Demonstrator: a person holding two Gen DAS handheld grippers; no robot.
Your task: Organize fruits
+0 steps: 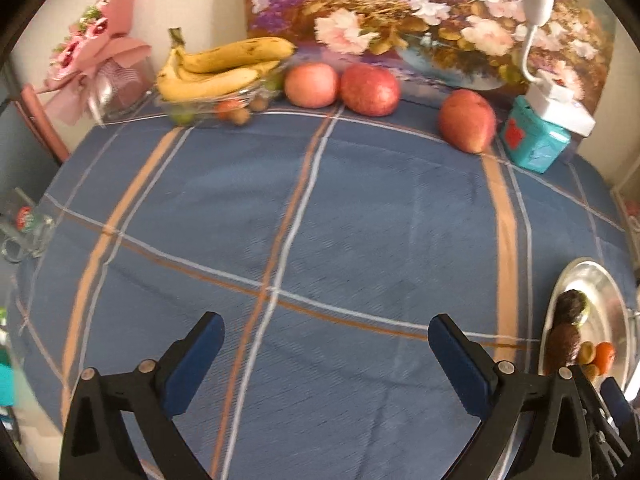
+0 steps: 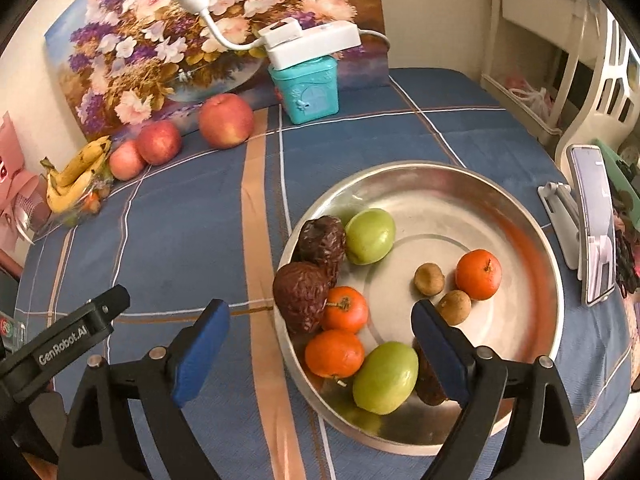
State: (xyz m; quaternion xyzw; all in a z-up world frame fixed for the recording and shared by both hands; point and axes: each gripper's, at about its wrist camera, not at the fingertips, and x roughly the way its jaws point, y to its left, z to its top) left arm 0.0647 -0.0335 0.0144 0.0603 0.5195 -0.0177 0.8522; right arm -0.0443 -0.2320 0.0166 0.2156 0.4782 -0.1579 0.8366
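A round metal plate (image 2: 500,216) on the blue checked tablecloth holds three oranges (image 2: 478,274), two green fruits (image 2: 370,236), dark wrinkled fruits (image 2: 302,296) and small brown ones (image 2: 429,279). My right gripper (image 2: 320,326) is open and empty, hovering over the plate's near left rim. My left gripper (image 1: 326,338) is open and empty above the bare cloth; the plate (image 1: 600,292) shows at its right. Three red apples (image 1: 370,89) and a banana bunch (image 1: 216,66) in a clear tray sit along the far edge.
A floral painting (image 1: 420,12) leans on the back wall. A teal box (image 2: 308,88) carries a white lamp base (image 2: 312,42). A phone on a stand (image 2: 596,228) is right of the plate. A pink bouquet (image 1: 92,60) stands far left.
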